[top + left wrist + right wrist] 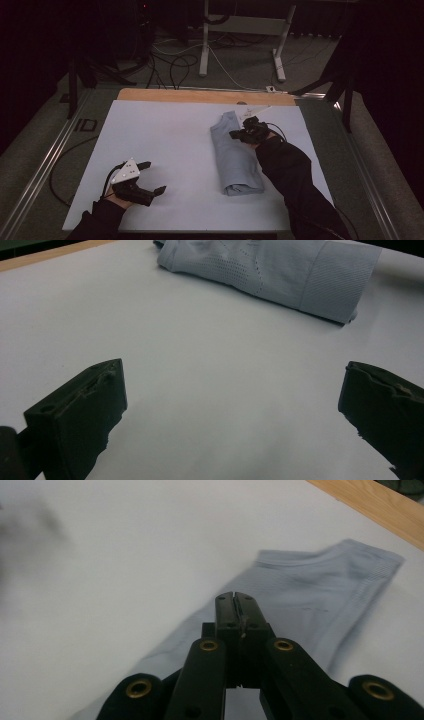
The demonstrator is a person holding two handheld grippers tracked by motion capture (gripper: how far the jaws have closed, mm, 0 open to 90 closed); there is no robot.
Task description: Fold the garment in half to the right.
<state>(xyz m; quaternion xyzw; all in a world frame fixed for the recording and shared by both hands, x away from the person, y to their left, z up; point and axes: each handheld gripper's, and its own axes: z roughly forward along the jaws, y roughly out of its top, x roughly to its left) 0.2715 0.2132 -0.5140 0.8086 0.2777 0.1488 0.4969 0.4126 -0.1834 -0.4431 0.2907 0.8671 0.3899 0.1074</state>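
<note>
Clearly our right tongs sit clamped empty above the folded shirt, left tongs wide; dragging could unfold it.

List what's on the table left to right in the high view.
Left gripper, open on the white sheet → folded grey garment → right gripper, shut, at the garment's right edge.

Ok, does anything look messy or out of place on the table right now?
Nothing stands out. The folded pale blue garment lies neatly on the white table sheet. The right gripper is shut above it; the left gripper rests open and apart.
</note>
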